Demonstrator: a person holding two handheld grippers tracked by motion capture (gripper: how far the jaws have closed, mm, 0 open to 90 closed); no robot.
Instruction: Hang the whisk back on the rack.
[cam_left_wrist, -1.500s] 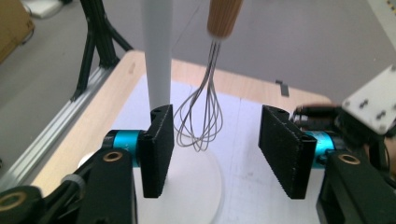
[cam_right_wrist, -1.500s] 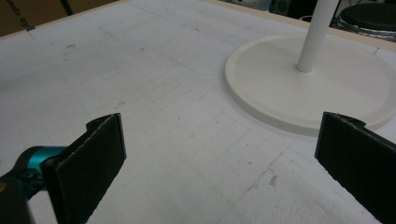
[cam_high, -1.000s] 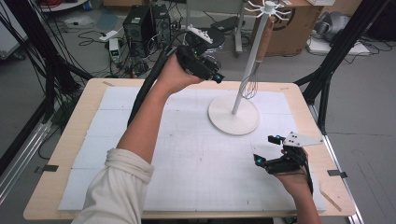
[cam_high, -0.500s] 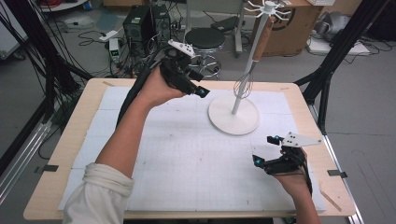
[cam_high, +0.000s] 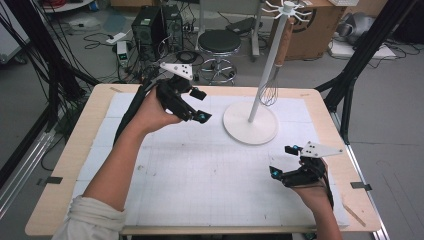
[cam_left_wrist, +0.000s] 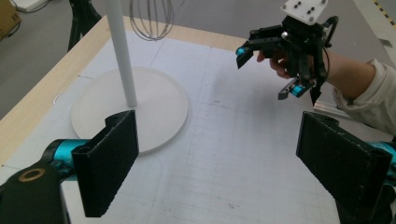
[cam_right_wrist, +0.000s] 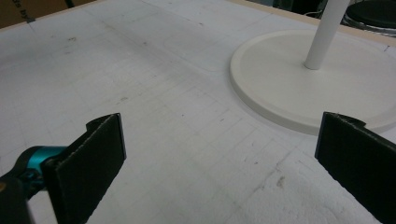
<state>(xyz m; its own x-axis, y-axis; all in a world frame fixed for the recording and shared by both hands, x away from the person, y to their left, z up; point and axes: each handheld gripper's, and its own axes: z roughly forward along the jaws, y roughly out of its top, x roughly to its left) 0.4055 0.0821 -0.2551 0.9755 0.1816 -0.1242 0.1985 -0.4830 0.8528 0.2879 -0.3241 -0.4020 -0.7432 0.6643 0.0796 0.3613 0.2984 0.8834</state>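
Observation:
A white stand (cam_high: 250, 122) with a round base and a tall pole sits at the back right of the white grid mat (cam_high: 200, 170). A whisk (cam_high: 276, 65) with a wooden handle hangs from a hook at its top. My left gripper (cam_high: 200, 105) hovers left of the base, open, its jaws having just been opening with nothing between them. In the left gripper view the gripper (cam_left_wrist: 224, 163) faces the base (cam_left_wrist: 135, 112), the pole (cam_left_wrist: 120, 51), the whisk wires (cam_left_wrist: 149, 18) and the right gripper (cam_left_wrist: 264, 70). My right gripper (cam_high: 281, 160) rests near the table's right front, open and empty. The right gripper view has its jaws (cam_right_wrist: 224, 163) pointing toward the base (cam_right_wrist: 303, 79).
The mat lies on a wooden table (cam_high: 60, 165). Behind the table stand a black stool (cam_high: 219, 42), a computer tower (cam_high: 150, 25), floor cables and a cardboard box (cam_high: 310, 30). Black frame legs (cam_high: 350, 85) rise at the right.
The left hand drew back from the whisk on the stand, moving left, nearer and lower, and its jaws spread wider. The right hand stayed put.

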